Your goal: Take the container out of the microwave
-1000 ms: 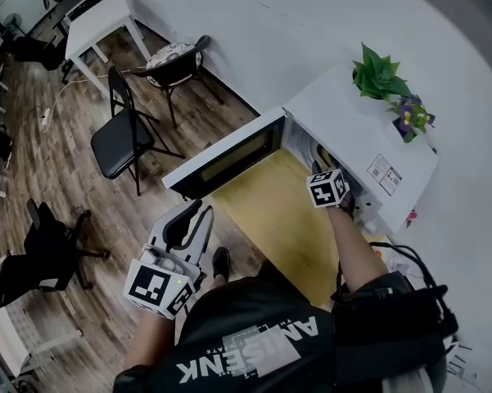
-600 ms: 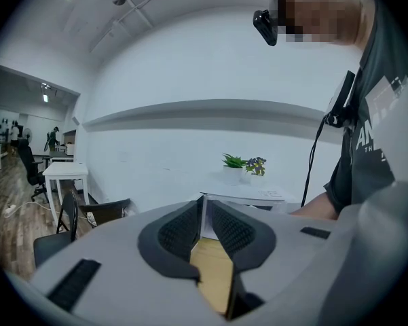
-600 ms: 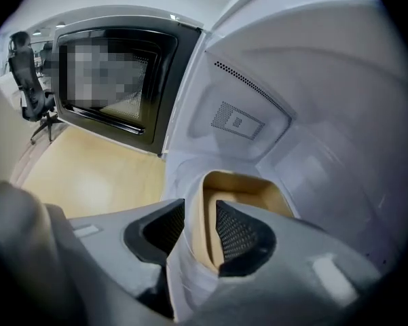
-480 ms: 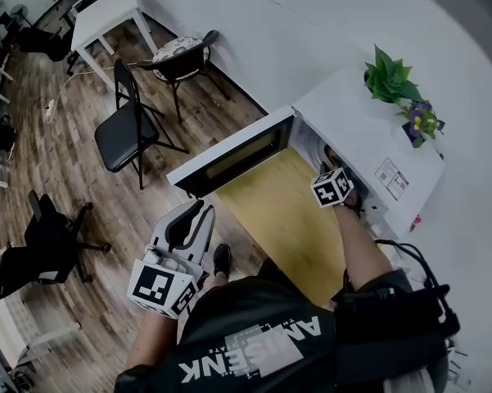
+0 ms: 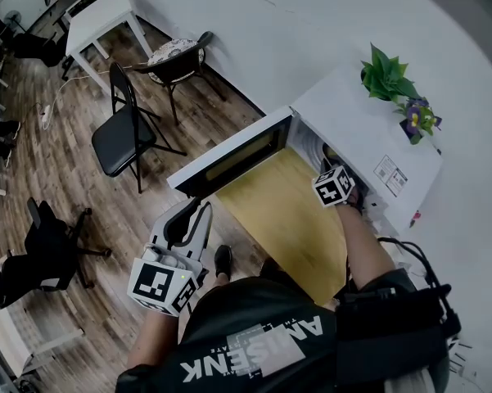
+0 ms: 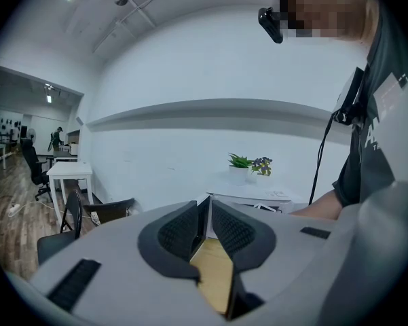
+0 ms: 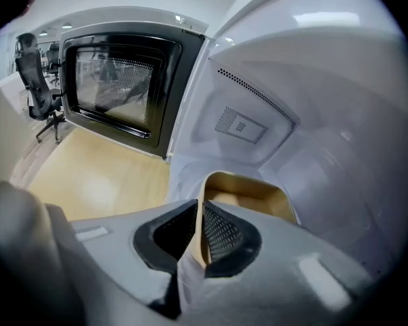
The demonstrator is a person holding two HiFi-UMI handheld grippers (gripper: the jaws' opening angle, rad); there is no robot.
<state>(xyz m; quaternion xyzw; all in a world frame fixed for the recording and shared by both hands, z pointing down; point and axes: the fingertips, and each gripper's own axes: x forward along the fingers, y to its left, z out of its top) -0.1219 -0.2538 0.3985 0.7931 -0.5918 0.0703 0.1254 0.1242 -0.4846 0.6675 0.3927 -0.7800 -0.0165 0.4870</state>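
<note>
The white microwave [image 5: 368,137] stands open, its door [image 5: 229,158] swung out to the left. In the right gripper view a tan container [image 7: 248,192] sits on the cavity floor. My right gripper [image 7: 202,226] reaches into the cavity; its jaws are closing, with the container's near rim between the pads. From the head view only its marker cube [image 5: 334,185] shows at the microwave's mouth. My left gripper [image 5: 200,211] hangs low at the left, away from the microwave. Its pads [image 6: 183,229] are together with nothing between them.
A green plant [image 5: 385,76] and purple flowers [image 5: 415,117] stand on top of the microwave. The microwave rests on a light wooden table [image 5: 282,219]. A black folding chair [image 5: 123,129], a second chair and a white table [image 5: 98,19] stand on the floor to the left.
</note>
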